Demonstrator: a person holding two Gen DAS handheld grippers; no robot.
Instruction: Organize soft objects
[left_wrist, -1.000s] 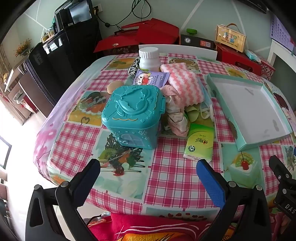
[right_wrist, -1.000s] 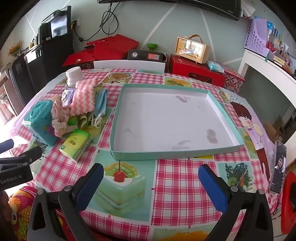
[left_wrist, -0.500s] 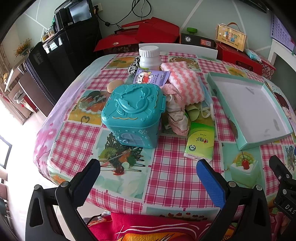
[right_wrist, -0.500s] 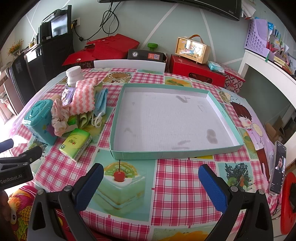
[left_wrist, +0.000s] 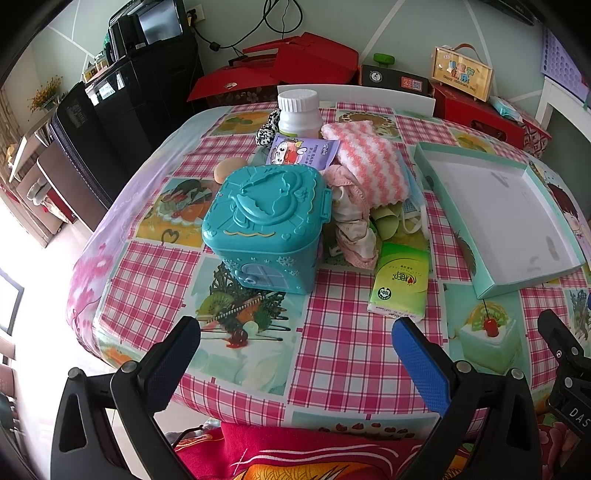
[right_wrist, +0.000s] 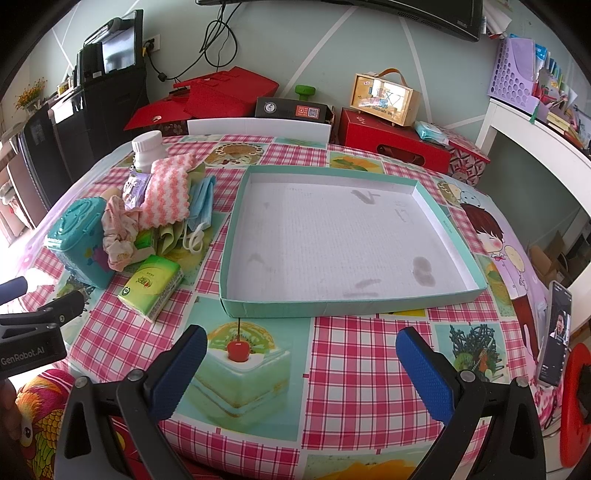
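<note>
The green tissue pack lies flat at centre frame, long axis running toward the camera (glossy wrapper), beside a pink-striped cloth and perhaps crumpled underwear. Left tool and right tool gape apart, holding nothing.

face masks mostly buried (under towel)
</note>
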